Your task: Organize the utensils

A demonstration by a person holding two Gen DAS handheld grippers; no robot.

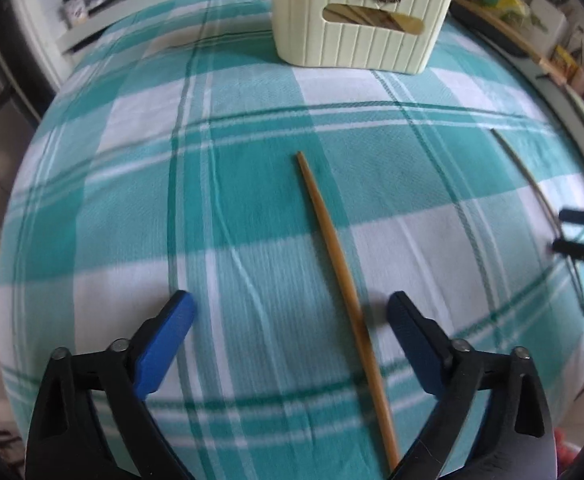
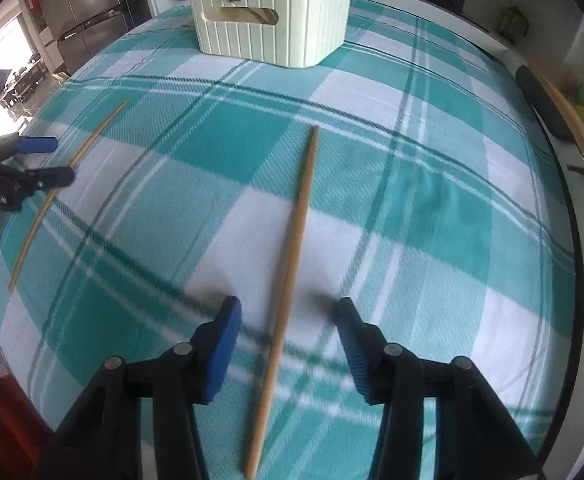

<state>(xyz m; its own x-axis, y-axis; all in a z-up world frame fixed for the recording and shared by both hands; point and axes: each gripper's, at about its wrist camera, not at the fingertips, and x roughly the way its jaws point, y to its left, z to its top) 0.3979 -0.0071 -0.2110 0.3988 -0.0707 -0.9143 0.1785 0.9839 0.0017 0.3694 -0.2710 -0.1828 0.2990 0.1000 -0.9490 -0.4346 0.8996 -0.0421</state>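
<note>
Chopsticks lie flat and well apart on the checked tablecloth (image 1: 252, 140), one under each gripper. Left gripper (image 1: 290, 312) stands wide apart over its chopstick (image 1: 332, 248), untouched. Right gripper (image 2: 288, 316) straddles the other chopstick (image 2: 292, 248), pads clear. Cream basket (image 2: 276, 20) sits near the far edge; open cloth lies between.

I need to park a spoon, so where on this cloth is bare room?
Free: the checked cloth between the chopsticks and the basket, plus its right side. Crowded: each gripper straddles a chopstick.
</note>
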